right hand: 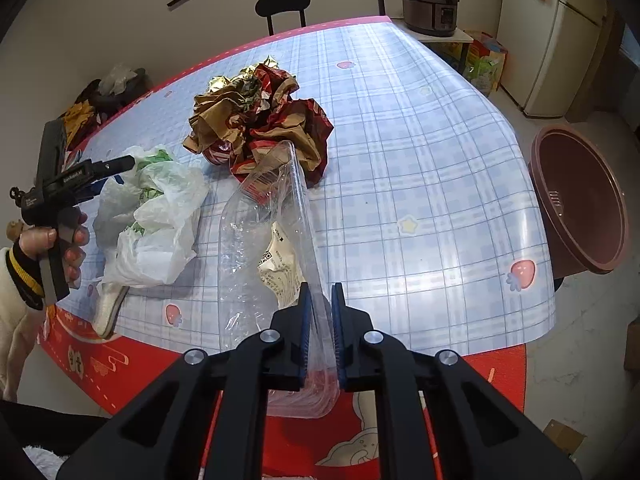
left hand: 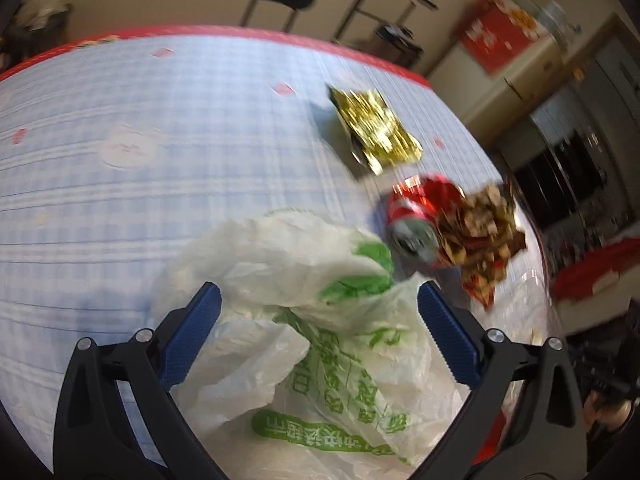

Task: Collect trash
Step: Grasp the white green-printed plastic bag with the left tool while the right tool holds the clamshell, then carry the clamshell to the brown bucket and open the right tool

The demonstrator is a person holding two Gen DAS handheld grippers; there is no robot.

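My left gripper is open, its blue pads either side of a crumpled white plastic bag with green print; the bag also shows in the right wrist view beside that gripper. My right gripper is shut on the edge of a clear plastic container lying on the table. A crushed red can, a brown and red crumpled wrapper and a gold foil wrapper lie beyond the bag. In the right wrist view the wrappers form one pile.
The table has a blue checked cloth with a red border. A brown round bin stands on the floor at its right. A black chair is behind the table, a rice cooker at the back right.
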